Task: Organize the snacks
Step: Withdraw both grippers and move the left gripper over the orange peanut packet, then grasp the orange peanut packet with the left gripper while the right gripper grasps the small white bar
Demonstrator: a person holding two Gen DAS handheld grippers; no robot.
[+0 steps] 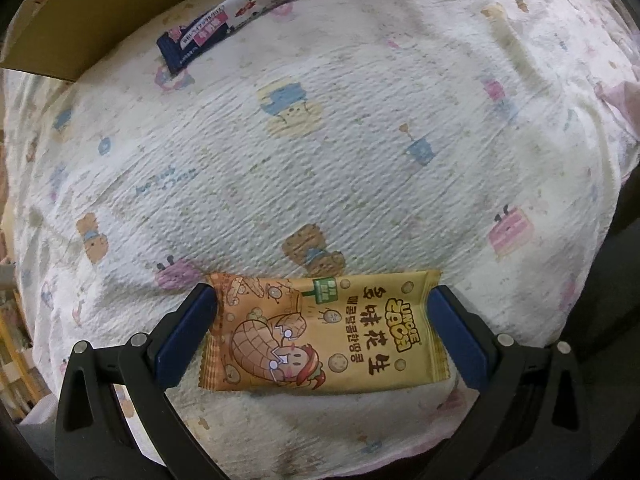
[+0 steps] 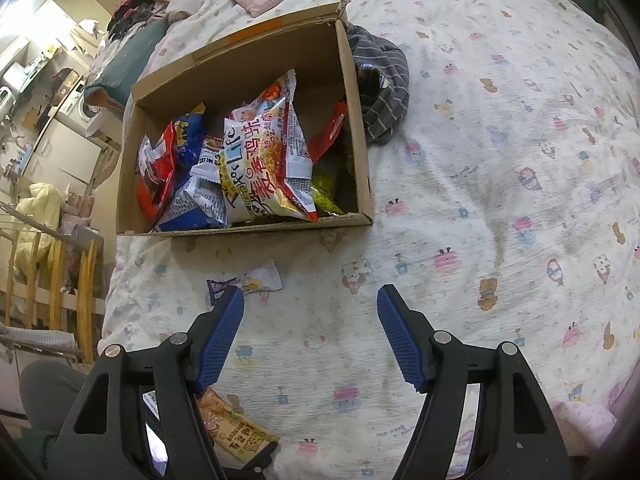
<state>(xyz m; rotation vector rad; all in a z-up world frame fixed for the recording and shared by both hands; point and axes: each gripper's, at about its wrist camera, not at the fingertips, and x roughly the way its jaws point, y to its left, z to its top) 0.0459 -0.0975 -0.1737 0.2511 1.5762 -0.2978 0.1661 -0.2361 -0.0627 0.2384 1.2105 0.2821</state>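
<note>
The peanut pack [image 1: 320, 332] is spanned end to end by the left gripper [image 1: 322, 320], pads at its crimped ends, on the quilt [image 1: 360, 140]; light, crinkly, slippery film is judged; the right gripper [image 2: 310, 334] is held wide, empty; beyond, a dark bar [image 1: 224, 28] lies by the box [image 2: 244, 136].

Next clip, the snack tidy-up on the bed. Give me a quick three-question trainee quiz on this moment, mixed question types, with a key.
1. True or false: the left gripper has the peanut snack packet between its fingers.
2. Where do most snacks sit? A) in the cardboard box B) on the grey striped cloth C) on the floor
3. Fill in: the right gripper is open and holds ____.

Key: 1 true; 2 A; 3 nothing. A dark blue packet also lies loose on the patterned bedsheet near the box.
</note>
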